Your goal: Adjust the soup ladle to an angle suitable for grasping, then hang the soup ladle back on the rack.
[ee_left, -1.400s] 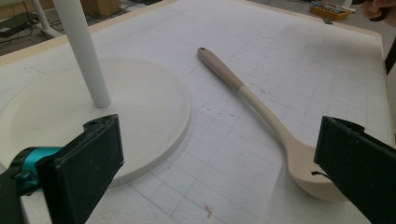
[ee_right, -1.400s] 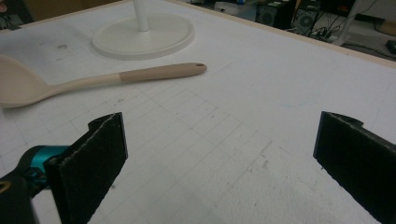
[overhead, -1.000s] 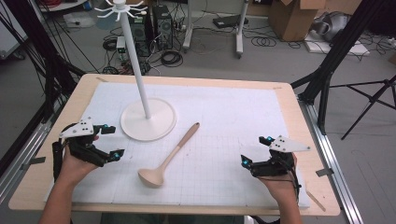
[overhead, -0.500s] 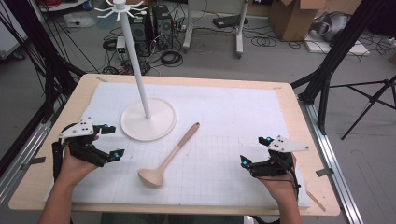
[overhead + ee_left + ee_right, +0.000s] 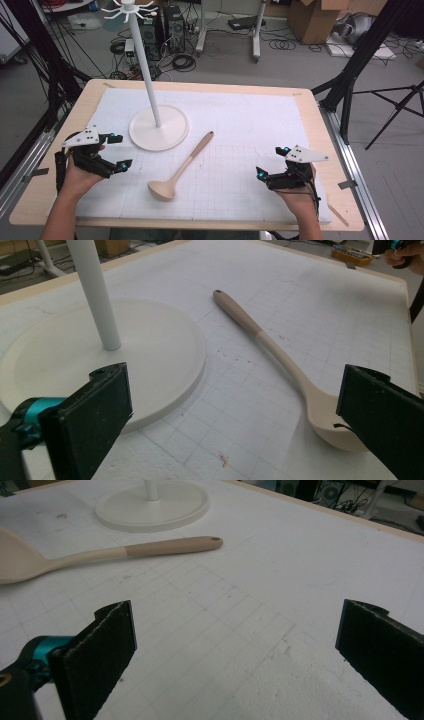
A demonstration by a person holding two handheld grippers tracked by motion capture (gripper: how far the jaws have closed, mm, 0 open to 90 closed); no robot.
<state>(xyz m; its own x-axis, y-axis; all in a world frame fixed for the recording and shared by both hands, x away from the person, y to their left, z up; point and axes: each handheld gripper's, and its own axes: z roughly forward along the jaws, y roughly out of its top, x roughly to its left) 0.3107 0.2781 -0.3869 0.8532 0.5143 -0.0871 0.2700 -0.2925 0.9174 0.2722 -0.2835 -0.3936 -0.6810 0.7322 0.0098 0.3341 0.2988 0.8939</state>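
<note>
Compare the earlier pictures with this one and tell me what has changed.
Nothing has visibly changed. The left gripper and right gripper stay open and apart from the wooden ladle, which lies flat on the mat beside the white stand.

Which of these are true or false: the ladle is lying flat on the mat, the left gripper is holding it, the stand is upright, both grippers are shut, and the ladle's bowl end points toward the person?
1. The ladle lies flat on the white mat. True.
2. The left gripper holds the ladle. False: its jaws are spread and empty, apart from the ladle.
3. The white stand is upright on its round base. True.
4. Both grippers are shut. False: the left one and the right gripper both have wide-open jaws.
5. The ladle's bowl end points toward the person's side. True.
</note>
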